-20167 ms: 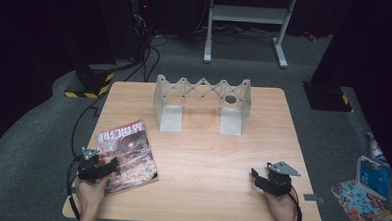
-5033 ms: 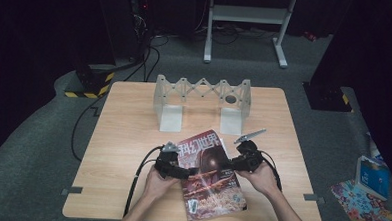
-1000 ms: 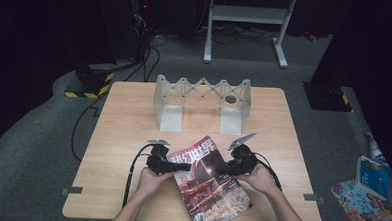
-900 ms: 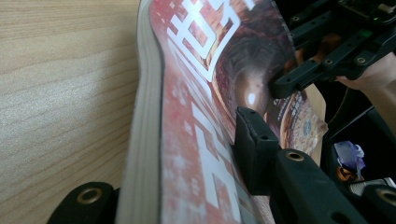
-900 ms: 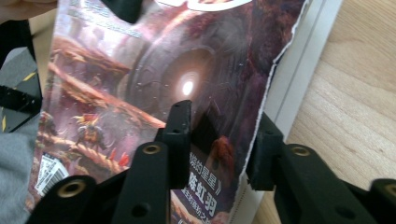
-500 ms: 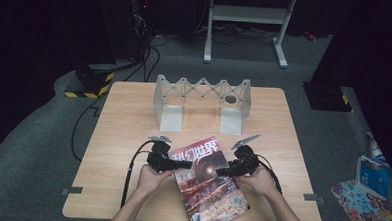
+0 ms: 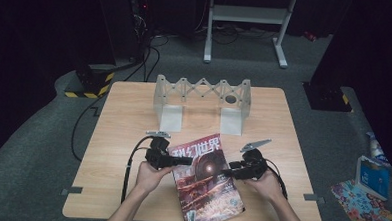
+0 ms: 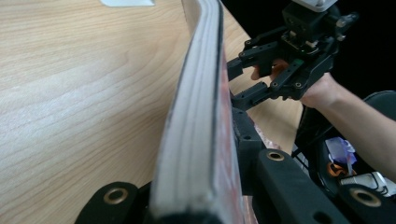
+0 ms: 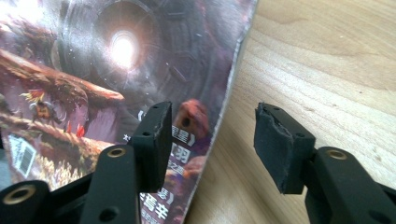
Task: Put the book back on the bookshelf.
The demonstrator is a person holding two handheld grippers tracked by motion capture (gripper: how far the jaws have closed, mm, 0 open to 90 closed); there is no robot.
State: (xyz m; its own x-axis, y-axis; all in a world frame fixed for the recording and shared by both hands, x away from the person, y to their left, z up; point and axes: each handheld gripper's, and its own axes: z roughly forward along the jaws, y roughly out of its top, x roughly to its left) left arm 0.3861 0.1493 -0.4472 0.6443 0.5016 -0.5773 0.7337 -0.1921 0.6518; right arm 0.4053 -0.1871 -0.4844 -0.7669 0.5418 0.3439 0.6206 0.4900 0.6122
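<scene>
The magazine (image 7: 206,183) is gripped at its left edge by the left gripper (image 7: 182,160), whose jaws are clamped on the thick page block (image 8: 196,140). That edge is raised off the counter (image 7: 122,137), while the rest rests near the front middle. The right gripper (image 7: 227,173) has just been opening; its jaws are parted astride the right edge, with no pad pressed on the cover (image 9: 93,70). The accordion rack (image 7: 202,103) at the back is empty. Judged from this, the magazine is picked up but not yet placed.
</scene>
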